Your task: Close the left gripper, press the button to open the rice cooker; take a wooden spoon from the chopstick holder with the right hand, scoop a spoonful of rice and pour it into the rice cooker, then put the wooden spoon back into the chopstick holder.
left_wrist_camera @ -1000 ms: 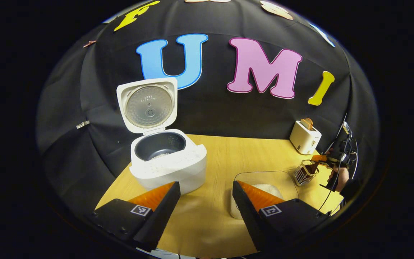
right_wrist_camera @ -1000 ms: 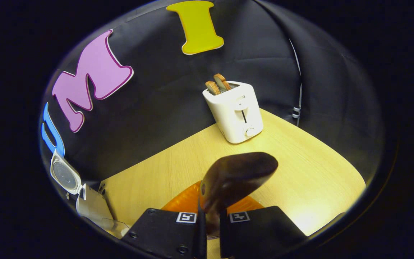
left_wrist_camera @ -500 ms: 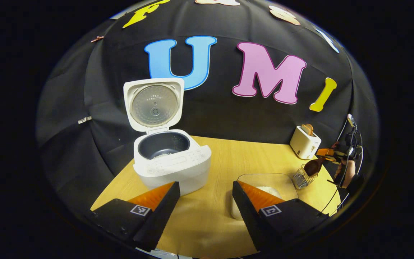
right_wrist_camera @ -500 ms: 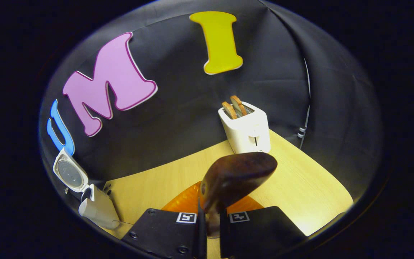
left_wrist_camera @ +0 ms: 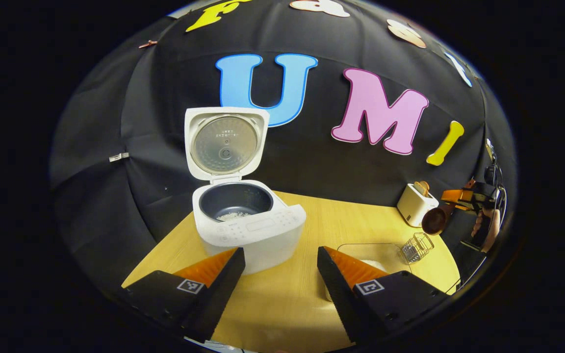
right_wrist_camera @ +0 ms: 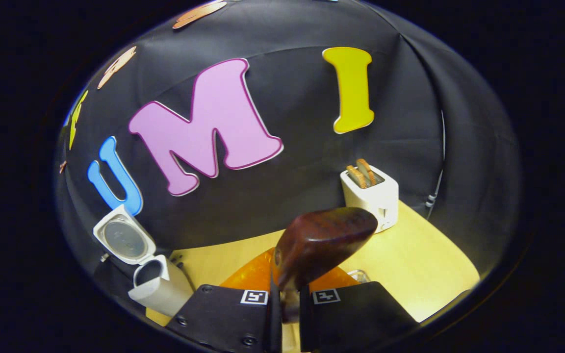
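Two fingers of the right gripper (right_wrist_camera: 285, 306) are pinched on the handle of the dark brown wooden spoon (right_wrist_camera: 319, 245), whose bowl rises ahead of them. Seen from the left gripper view, that spoon (left_wrist_camera: 433, 219) hangs above the small wire chopstick holder (left_wrist_camera: 416, 247), apart from its rim. Just beside the holder lies the clear container of white rice (left_wrist_camera: 368, 255), near the light wooden table's (left_wrist_camera: 282, 304) right edge. The left gripper (left_wrist_camera: 281, 277) is spread wide over bare tabletop, with the white rice cooker (left_wrist_camera: 250, 230) just beyond its left finger, lid upright, grains in the dark pot. A white toaster (right_wrist_camera: 371, 193) holding bread stands at the back edge.
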Available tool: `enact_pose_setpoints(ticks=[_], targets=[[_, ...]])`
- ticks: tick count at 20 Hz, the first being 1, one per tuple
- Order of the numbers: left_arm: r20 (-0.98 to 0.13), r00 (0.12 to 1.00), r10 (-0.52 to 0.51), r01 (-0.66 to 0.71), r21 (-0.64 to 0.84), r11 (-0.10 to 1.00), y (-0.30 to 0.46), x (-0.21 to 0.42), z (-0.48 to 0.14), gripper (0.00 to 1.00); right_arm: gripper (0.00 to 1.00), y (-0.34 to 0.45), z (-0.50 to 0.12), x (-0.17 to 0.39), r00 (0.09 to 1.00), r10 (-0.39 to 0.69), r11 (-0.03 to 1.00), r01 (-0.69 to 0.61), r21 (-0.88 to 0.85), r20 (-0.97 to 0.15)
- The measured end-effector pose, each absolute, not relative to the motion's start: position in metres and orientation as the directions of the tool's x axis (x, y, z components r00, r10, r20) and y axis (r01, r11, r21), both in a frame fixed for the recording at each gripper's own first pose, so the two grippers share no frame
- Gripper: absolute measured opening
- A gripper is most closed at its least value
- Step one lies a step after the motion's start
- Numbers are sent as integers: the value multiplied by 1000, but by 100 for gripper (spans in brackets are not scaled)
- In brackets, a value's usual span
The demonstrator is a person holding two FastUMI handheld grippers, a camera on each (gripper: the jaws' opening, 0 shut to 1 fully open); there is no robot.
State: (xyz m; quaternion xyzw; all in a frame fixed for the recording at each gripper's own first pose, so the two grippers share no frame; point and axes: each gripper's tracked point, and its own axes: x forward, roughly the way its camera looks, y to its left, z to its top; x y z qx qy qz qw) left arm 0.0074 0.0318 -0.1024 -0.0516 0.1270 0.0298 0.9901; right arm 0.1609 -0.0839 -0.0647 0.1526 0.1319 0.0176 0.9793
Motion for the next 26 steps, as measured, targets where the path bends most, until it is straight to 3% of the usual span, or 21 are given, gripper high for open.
enact_pose_setpoints(ticks=[8, 12, 17, 22, 26], targets=[[-293, 955, 48, -84, -110, 990, 81, -5, -124, 96, 18, 9, -124, 136, 931, 149, 963, -61, 261, -333], [-321, 943, 87, -120, -84, 989, 105, -12, -134, 96, 18, 28, -170, 136, 919, 137, 975, -59, 213, -370], [-354, 933, 63, -91, -61, 994, 109, -17, -145, 96, 18, 39, -225, 136, 903, 109, 986, -47, 158, -415], [-329, 942, 71, -84, -25, 996, 114, -15, -139, 96, 18, 57, -241, 134, 908, 112, 993, -89, 74, -403], [-308, 950, 53, -65, -29, 997, 116, -22, -134, 96, 18, 74, -252, 127, 891, 119, 990, -73, 121, -438]])
